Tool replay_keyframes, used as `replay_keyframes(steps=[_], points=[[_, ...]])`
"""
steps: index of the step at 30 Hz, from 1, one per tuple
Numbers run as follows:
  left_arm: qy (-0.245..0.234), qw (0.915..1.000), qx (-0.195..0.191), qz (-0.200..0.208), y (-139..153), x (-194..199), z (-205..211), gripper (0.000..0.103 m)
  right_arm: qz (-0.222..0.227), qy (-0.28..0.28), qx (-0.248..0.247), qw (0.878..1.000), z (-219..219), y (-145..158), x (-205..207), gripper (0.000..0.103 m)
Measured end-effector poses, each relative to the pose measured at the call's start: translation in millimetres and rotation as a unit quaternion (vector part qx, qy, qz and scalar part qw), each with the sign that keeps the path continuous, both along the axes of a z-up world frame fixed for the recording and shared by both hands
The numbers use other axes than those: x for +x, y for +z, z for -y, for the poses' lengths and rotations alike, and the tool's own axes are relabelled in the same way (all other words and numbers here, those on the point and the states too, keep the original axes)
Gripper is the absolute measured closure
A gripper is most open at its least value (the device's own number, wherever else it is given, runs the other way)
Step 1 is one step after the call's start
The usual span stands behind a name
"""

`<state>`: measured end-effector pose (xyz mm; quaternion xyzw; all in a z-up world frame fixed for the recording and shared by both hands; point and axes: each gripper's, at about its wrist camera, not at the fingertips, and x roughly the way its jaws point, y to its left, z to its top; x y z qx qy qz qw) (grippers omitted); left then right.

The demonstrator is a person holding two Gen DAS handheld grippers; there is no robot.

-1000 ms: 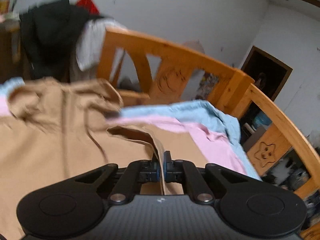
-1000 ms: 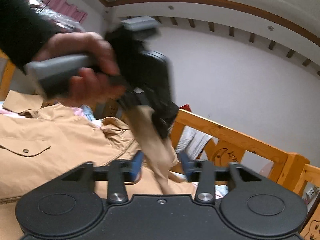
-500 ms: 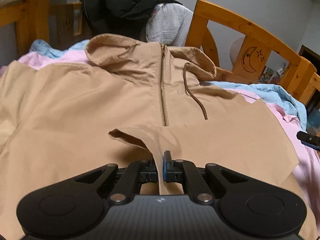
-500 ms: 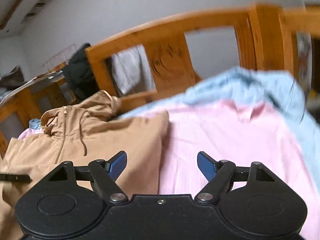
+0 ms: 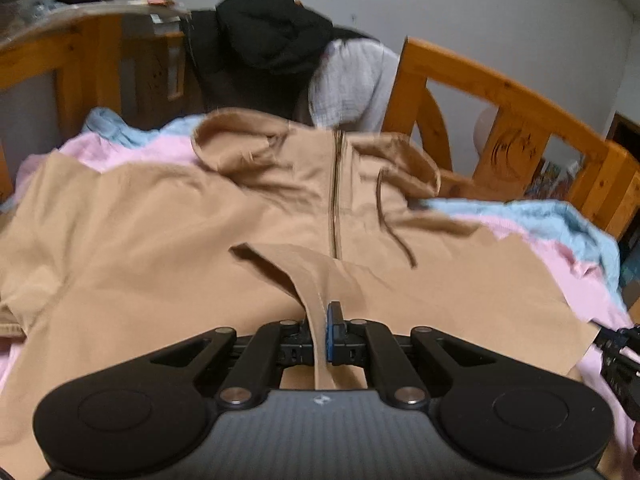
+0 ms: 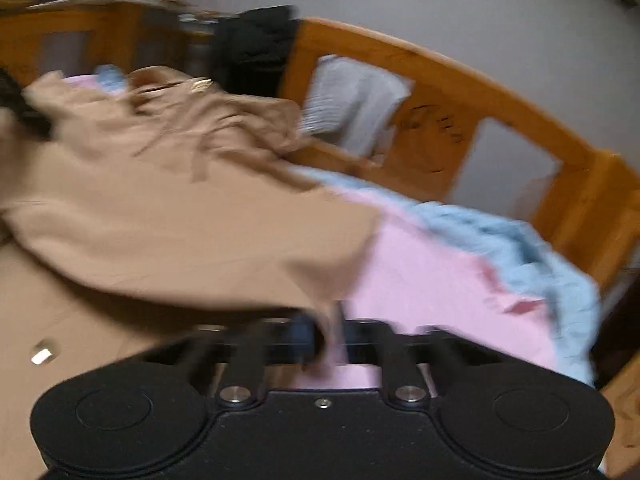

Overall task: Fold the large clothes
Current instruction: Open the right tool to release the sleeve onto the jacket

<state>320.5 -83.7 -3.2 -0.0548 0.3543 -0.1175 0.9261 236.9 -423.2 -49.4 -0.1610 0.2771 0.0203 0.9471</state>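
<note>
A tan zip-up hooded jacket (image 5: 168, 224) lies spread on the bed, hood toward the far rail, its lower part folded up across the chest. My left gripper (image 5: 320, 324) is shut on the folded edge of the jacket near the zipper. In the blurred right wrist view my right gripper (image 6: 330, 328) is shut on the right corner of the jacket's fold (image 6: 200, 248), beside the pink sheet. The right gripper also shows at the right edge of the left wrist view (image 5: 618, 356).
Pink sheet (image 6: 432, 280) and light blue blanket (image 5: 532, 216) lie under the jacket. A wooden bed rail (image 5: 500, 92) runs along the far and right sides. Black and white clothes (image 5: 280, 44) hang over the rail behind the hood.
The right gripper was open over the pink sheet half a second ago; now it has closed on the jacket's right corner. The left gripper keeps its hold and has shifted little.
</note>
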Motion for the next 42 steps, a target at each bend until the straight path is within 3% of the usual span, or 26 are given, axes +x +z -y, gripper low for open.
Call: replay_keyframes(steps=[2,4,8,9,10,11,14,15,16,20,22,25,27,29,33,36,38,40,42], points=[[-0.001,0.9999,0.013,0.004,4,-2,0,0.101,0.055,-0.03,-0.039,0.997,-1,11,-9,0.099],[-0.018,0.9993,0.032,-0.007,-4,0,5,0.1,0.08,-0.035,-0.072,0.994,-2,13,-17,0.1],[-0.032,0.9946,0.075,-0.065,-45,7,19,0.099,0.006,-0.019,-0.11,0.994,-3,-22,-12,0.101],[-0.03,0.9938,0.078,-0.073,-51,7,20,0.098,-0.011,-0.016,-0.101,0.995,-1,-26,-13,0.094],[-0.029,0.9939,0.074,-0.077,-53,6,18,0.095,-0.018,-0.017,-0.085,0.996,3,-24,-15,0.08],[-0.028,0.9945,0.062,-0.079,-52,5,13,0.093,-0.024,-0.022,-0.067,0.997,9,-19,-17,0.075],[-0.021,0.995,0.023,-0.095,-46,1,-4,0.056,-0.036,-0.023,0.013,0.999,31,8,-31,0.055],[-0.013,0.9955,0.018,-0.092,-44,-2,-9,0.038,-0.034,-0.028,0.038,0.998,40,18,-34,0.047],[-0.006,0.9963,0.012,-0.085,-40,-7,-14,0.03,-0.03,-0.028,0.069,0.997,50,27,-36,0.045],[-0.007,0.9974,-0.007,-0.071,-36,-20,-24,0.027,-0.048,-0.049,0.206,0.976,75,42,-6,0.034],[-0.001,0.9972,0.018,-0.072,-41,-24,-21,0.027,-0.059,-0.061,0.227,0.97,75,30,18,0.033],[-0.004,0.9936,0.082,-0.078,-56,-26,-9,0.027,-0.091,-0.082,0.199,0.972,65,-2,50,0.038],[-0.013,0.9918,0.112,-0.06,-60,-30,-2,0.025,-0.108,-0.084,0.142,0.98,52,-25,58,0.039],[-0.009,0.9913,0.115,-0.064,-55,-30,-2,0.025,-0.09,-0.077,0.111,0.987,45,-36,53,0.037],[-0.001,0.9953,0.09,-0.037,-26,-51,-29,0.023,-0.062,-0.097,0.137,0.984,44,-15,38,0.036],[0.019,0.9945,0.103,0.005,1,-89,-62,0.011,-0.041,-0.052,0.139,0.988,24,15,27,0.026],[0.033,0.9945,0.099,0.008,12,-115,-86,0.01,-0.038,-0.011,0.166,0.985,5,34,23,0.021],[0.061,0.9922,0.108,-0.005,20,-139,-111,0.008,-0.049,0.042,0.214,0.975,-22,48,24,0.021],[0.098,0.9863,0.131,-0.021,28,-162,-132,0.006,-0.07,0.092,0.268,0.956,-51,58,26,0.021]])
